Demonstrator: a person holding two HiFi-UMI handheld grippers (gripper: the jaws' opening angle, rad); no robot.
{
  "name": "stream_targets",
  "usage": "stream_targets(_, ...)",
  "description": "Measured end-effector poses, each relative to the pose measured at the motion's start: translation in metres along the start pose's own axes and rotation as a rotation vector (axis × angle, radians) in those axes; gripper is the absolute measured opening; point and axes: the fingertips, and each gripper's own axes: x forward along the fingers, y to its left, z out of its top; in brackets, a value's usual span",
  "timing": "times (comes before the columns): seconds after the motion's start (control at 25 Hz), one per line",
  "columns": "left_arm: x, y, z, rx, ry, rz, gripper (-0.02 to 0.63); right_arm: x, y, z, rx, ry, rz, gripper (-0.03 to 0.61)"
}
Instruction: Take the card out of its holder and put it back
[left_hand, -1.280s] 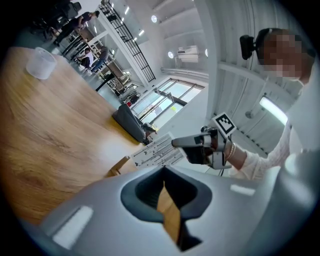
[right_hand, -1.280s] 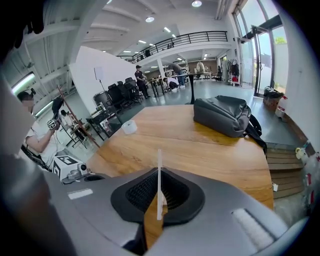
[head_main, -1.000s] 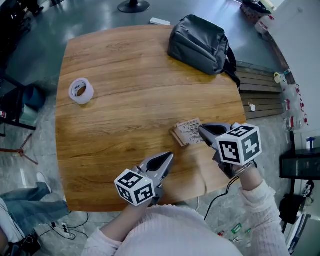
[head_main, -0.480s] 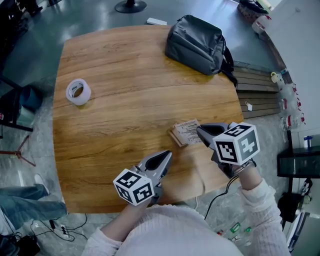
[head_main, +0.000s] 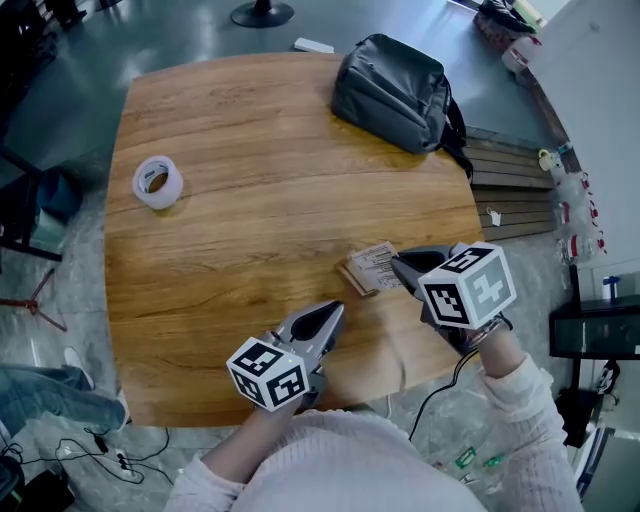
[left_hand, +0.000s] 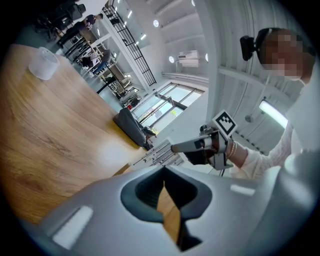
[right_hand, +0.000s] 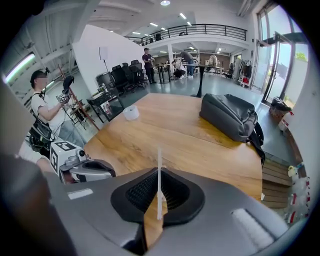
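1. Held the left gripper (head_main: 338, 311) over the table's (head_main: 250, 200) near edge, jaws pressed together with nothing between them.
2. Held the right gripper (head_main: 398, 264) just beyond it, toward the near right corner, pointed steeply down, jaws narrowed onto the thin white card (head_main: 378, 260), seen edge-on between the pads.
3. Gripped the card by its right end, printed face up, over the tan holder (head_main: 356, 277) lying on the wood; could not tell whether its far end sat inside.
4. Noted a roll of clear tape (head_main: 158, 182) by the left edge.
5. Noted a grey backpack (head_main: 395, 88) at the far right corner.
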Motion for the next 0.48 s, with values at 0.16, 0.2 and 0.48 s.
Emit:
stream_targets(0.16,0.0,-0.002,0.0,0.0,0.003,-0.006,0.008,0.002,0.0,0.0,-0.001,0.01,-0.006,0.012)
stream_targets(0.2,0.0,-0.002,0.0,0.001,0.004,-0.006,0.008,0.003,0.0,0.001,-0.001,0.012,-0.007,0.012)
stream_targets(0.48,-0.003,0.0,-0.002,-0.004,0.015,-0.006,0.008,0.014,0.001,0.0,0.006,0.017,-0.02,0.014)
